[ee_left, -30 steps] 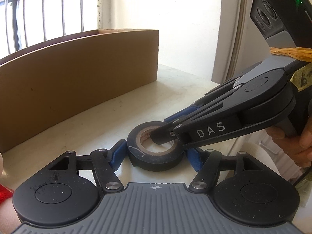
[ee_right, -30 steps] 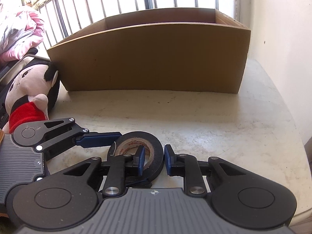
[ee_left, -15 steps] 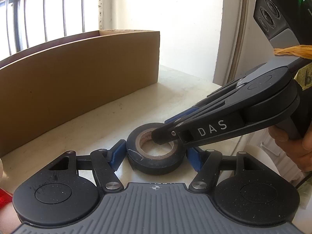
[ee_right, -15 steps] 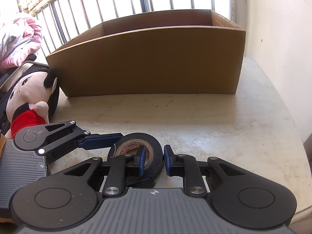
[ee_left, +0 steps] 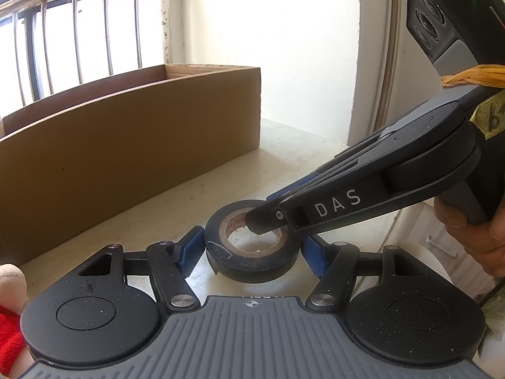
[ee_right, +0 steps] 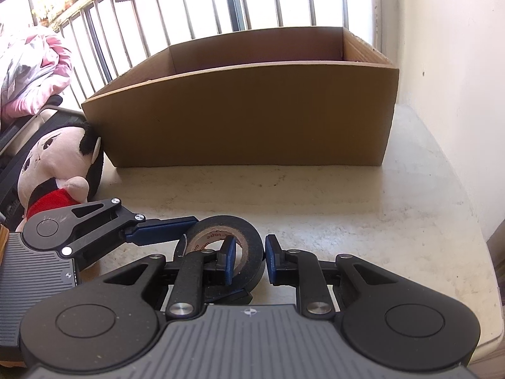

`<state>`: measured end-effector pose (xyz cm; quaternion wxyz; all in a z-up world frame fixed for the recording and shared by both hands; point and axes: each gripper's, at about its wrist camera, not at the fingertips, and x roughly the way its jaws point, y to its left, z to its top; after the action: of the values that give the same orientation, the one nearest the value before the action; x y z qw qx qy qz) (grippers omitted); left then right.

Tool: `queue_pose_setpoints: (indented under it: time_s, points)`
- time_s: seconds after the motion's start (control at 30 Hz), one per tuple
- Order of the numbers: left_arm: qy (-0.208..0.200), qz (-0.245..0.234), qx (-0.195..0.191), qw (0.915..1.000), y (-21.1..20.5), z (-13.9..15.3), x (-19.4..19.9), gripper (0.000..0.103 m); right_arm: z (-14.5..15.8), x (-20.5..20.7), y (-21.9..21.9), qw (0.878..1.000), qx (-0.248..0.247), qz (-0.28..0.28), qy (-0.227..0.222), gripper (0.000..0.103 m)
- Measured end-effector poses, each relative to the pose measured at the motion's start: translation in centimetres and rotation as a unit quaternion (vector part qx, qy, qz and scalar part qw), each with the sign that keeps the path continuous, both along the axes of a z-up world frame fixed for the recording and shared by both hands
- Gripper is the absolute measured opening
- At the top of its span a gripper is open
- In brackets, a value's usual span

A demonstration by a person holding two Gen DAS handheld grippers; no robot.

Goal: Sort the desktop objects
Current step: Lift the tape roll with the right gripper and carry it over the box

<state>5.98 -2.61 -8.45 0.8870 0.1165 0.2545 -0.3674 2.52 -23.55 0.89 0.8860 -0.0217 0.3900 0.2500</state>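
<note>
A black roll of electrical tape with a brown cardboard core sits on the pale stone table, in front of the open brown cardboard box. The left tongs straddle it, blue pads against its outer sides. The right tongs are clamped on its wall, one finger inside the core. A plush doll in red lies beside the box.
</note>
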Motion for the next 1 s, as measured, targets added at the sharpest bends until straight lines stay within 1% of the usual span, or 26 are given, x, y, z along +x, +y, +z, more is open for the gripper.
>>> queue_pose_setpoints:
  time_s: [0.7,0.87,1.0]
  points:
    - [-0.037,0.016,-0.003,0.9992,1.3,1.8,-1.3,0.066,2.4,-0.9,1.5,0.999,0.0,0.016,-0.032,0.022]
    - [-0.053,0.022,-0.003,0.9983,1.5,2.7,-1.3,0.066,4.0,-0.5,1.9,0.999,0.009,0.022,-0.044,0.022]
    - [-0.078,0.029,-0.006,0.9965,2.2,4.4,-1.3,0.066,6.3,0.5,2.7,0.997,0.023,0.03,-0.06,0.022]
